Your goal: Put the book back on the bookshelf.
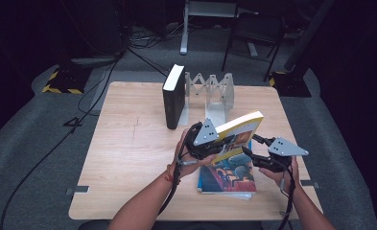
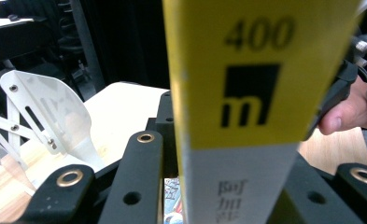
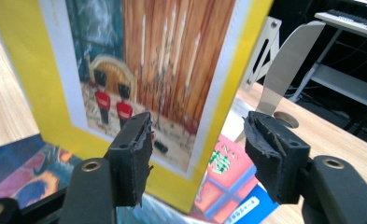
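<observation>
Yellow book, clamped across its spine by the left gripper; right gripper jaws apart, straddling its lower edge without pressing. Long axis tilts up toward the desk's far right corner; yellow-bordered painted cover, white page edges. Held above flat books by the near edge.

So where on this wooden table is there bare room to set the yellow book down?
The left half of the light wooden table is bare, left of the upright black book. The near right is crowded: colourful flat books, both hands, and the metal expanding book rack behind.
</observation>
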Tool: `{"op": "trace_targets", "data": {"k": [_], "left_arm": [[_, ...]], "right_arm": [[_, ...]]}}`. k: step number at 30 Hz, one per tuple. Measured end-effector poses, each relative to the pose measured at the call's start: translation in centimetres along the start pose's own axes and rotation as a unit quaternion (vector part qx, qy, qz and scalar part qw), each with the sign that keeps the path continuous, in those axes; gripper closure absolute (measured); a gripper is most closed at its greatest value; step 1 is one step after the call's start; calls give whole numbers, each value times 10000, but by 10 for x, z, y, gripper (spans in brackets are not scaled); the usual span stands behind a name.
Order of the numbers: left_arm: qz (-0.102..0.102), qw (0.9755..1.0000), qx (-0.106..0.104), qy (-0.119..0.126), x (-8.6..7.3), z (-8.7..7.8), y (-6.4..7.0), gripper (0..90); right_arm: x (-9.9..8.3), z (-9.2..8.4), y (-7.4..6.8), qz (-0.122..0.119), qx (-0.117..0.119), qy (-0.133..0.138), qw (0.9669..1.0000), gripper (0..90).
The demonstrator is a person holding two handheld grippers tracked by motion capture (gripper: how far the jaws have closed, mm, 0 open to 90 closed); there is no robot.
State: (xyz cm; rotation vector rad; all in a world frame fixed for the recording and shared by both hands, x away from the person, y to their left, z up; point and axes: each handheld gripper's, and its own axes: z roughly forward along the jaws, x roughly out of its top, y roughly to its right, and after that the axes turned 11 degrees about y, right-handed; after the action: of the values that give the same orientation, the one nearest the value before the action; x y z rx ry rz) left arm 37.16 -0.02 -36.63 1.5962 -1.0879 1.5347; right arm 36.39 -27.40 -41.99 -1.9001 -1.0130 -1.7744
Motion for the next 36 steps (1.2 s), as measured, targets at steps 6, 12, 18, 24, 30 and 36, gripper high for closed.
{"op": "trace_targets", "data": {"k": [6, 12, 18, 24, 30, 36], "left_arm": [[63, 9999, -46, 67, 10, 2, 1, 708], [-118, 9995, 146, 269, 11, 1, -6, 714], [-178, 9988, 381, 267, 12, 0, -16, 737], [-146, 9969, 726, 278, 15, -8, -23, 741], [-138, 9926, 1174, 268, 17, -25, -40, 741], [-161, 9881, 1511, 238, 17, -40, -54, 741]], "right_arm": [[2, 7, -4, -64, 39, -29, 10000, 427], [1, 7, -5, -69, 94, -74, 9999, 423], [-3, 0, 1, -46, 61, -144, 9999, 418], [-11, -9, 8, 64, 60, -298, 9995, 412], [-15, -10, 11, 85, 147, -479, 9987, 401], [-18, -6, 7, 40, 371, -714, 9967, 380]]}}
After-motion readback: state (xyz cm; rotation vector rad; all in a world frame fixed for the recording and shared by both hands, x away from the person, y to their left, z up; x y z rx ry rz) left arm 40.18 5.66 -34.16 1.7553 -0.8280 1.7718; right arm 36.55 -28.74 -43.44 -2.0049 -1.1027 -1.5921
